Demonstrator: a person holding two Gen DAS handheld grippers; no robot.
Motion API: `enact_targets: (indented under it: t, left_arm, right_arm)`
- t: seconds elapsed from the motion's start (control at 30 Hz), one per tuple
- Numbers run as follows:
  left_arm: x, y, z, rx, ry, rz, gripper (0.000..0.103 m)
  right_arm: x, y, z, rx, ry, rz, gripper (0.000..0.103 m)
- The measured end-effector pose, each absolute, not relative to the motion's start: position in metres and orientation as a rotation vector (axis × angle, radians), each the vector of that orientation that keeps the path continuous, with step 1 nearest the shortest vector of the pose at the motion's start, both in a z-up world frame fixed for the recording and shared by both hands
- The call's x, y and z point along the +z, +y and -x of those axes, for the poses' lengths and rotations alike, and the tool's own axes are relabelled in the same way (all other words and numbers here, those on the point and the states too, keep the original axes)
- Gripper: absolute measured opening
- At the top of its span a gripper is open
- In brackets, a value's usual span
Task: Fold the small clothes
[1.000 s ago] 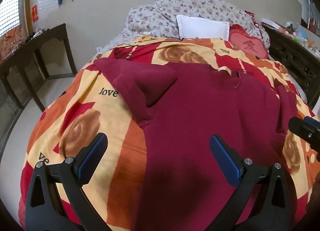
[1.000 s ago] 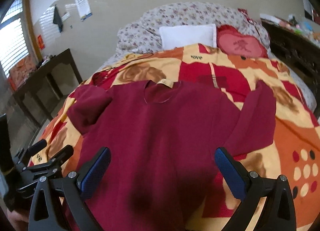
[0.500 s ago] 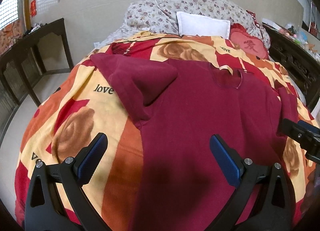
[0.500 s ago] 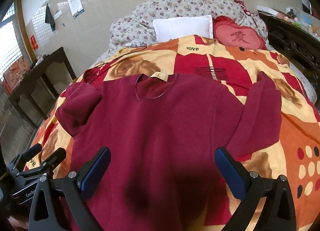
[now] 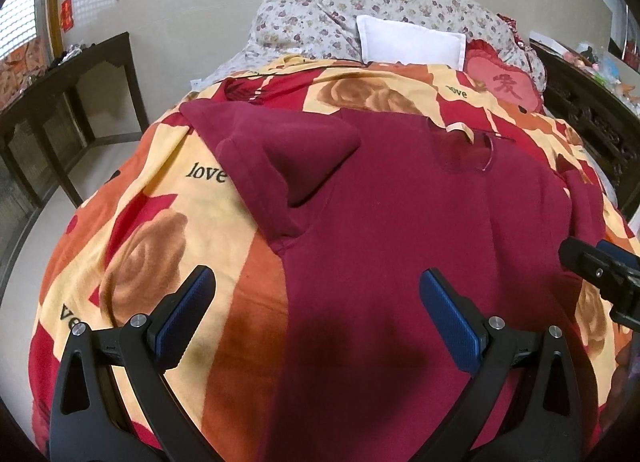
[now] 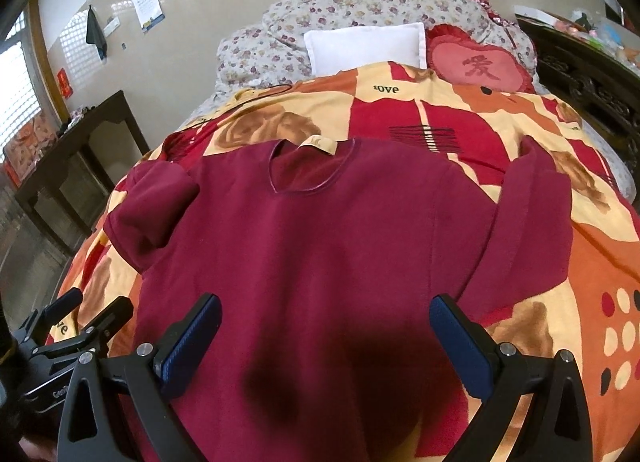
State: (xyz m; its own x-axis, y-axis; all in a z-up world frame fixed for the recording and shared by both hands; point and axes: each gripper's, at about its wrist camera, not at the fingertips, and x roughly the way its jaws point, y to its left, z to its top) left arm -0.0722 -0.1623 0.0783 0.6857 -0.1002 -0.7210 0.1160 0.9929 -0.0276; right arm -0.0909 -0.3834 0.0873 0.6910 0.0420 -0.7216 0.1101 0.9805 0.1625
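While both of my tools hang over the foot of the bed (image 5: 120,246), a dark red sweater (image 6: 320,246) lies face up on the patterned blanket (image 6: 592,302), collar toward the pillows (image 5: 408,41). Only the right view shows the right sleeve (image 6: 536,217) stretched out flat on bare blanket, with open room beyond it. Only the left view shows the left sleeve (image 5: 288,157) doubled back onto the chest, with bare blanket running to the bed's edge beside it. My left tool (image 5: 316,318) is spread wide and holds nothing, straddling the sweater's side edge. My right tool (image 6: 326,346) is equally wide and empty above the hem.
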Motion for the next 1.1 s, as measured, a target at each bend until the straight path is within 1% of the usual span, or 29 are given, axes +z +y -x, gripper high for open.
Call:
enact_targets:
  t: [0.63,1.1]
  left_arm:
    - [0.073,-0.157,0.061,-0.102,0.817,-0.015,0.102]
    - [0.073,-0.136,0.041,-0.097,0.845,0.026,0.102]
  right_arm:
    - [0.077,-0.370,0.079,-0.003,0.837,-0.196,0.103]
    - [0.066,-0.361,0.066,0.027,0.874,-0.185,0.103]
